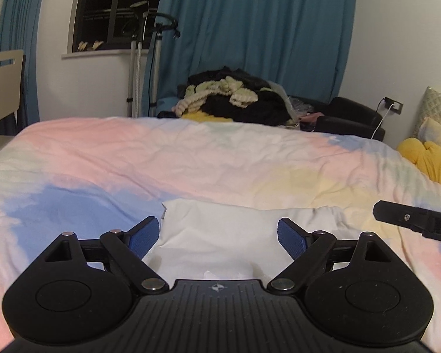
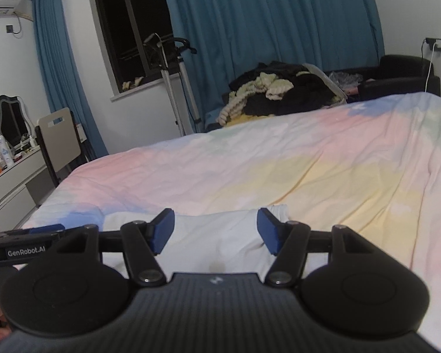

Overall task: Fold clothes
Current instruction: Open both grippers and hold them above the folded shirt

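A white cotton garment (image 1: 220, 235) lies flat and compact on the near edge of the bed, on the pastel tie-dye quilt cover (image 1: 191, 158), and it looks already folded into a neat rectangle with a crisp far-left corner. The left gripper (image 1: 218, 239) hangs just above it with its blue-padded jaws spread wide and nothing between the pads; the right gripper (image 2: 215, 231) sits over the garment's right part (image 2: 220, 235), jaws parted somewhat less and likewise pinching nothing. Judging by that, this piece seems finished, or nearly so, and both tools are free of it. What is left appears to be the heap of dark and cream knitted clothes (image 1: 235, 97) piled on the far side of the bed, against the teal curtain (image 1: 250, 29), well apart from the folded piece; none of it looks sorted. Much stays uncertain: each gripper body hides the near part of the white garment, so I cannot tell its full outline, how many layers it has, or what kind of garment it is. A faint mark near its near edge in the right view is too blurred to name. The yellow cloth (image 1: 432, 161) at the far right is cut off by the frame.
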### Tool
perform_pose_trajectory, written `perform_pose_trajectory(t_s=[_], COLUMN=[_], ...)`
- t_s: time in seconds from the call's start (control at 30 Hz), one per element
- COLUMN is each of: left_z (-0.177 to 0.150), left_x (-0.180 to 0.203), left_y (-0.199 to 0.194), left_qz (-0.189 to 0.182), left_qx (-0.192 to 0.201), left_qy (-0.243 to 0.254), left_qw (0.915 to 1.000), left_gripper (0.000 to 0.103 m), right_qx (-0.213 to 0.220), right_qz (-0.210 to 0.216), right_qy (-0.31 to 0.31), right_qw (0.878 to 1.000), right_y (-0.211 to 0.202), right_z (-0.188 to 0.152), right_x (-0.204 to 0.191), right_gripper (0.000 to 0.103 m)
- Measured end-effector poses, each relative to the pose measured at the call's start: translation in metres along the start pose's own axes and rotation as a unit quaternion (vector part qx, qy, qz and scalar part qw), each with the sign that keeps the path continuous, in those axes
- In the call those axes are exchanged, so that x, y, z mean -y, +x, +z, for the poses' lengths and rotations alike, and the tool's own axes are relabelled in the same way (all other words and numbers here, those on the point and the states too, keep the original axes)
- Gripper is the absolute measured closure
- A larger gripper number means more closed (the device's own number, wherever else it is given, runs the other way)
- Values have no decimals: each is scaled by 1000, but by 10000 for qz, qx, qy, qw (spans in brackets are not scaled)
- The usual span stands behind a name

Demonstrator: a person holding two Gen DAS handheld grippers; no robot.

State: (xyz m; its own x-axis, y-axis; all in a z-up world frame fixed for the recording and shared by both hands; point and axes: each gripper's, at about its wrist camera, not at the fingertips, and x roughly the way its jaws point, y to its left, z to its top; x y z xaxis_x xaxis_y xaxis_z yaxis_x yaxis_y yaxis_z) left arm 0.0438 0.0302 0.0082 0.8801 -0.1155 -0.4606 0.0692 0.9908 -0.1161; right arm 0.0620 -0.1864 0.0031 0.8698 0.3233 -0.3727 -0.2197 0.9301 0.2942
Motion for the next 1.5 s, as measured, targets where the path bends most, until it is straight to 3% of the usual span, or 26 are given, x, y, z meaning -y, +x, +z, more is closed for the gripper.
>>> perform_pose_trajectory(t_s=[0.4,0.67,0.8,0.87,1.33,1.5], left_z=[-11,-17,-21,-23,-24,-26], left_x=[21,28,27,29,25,19], left_y=[-57,-54,-53,-52,-50,-40], left_qz=[-312,-77,-253,-227,-135,-140], left_qx=[144,434,568,598,477,151], left_qy=[153,406,348,409,335,-12], left_qw=[9993,9982,9975,9971,9982,9998], left_gripper=[8,3,2,1,1,1], right_qx=[418,561,552,551,546,483], right_qz=[66,-113,-82,-85,-162,-221], right_qy=[-140,-294,-214,-160,-226,-255], right_qw=[9990,9979,9982,9983,9981,9983], right_y=[-65,-57,-53,-52,-50,-47], right_z=[-12,-16,-19,-20,-24,-28], right_x=[-21,-19,-15,-14,-16,-19], right_gripper=[38,14,9,0,0,0])
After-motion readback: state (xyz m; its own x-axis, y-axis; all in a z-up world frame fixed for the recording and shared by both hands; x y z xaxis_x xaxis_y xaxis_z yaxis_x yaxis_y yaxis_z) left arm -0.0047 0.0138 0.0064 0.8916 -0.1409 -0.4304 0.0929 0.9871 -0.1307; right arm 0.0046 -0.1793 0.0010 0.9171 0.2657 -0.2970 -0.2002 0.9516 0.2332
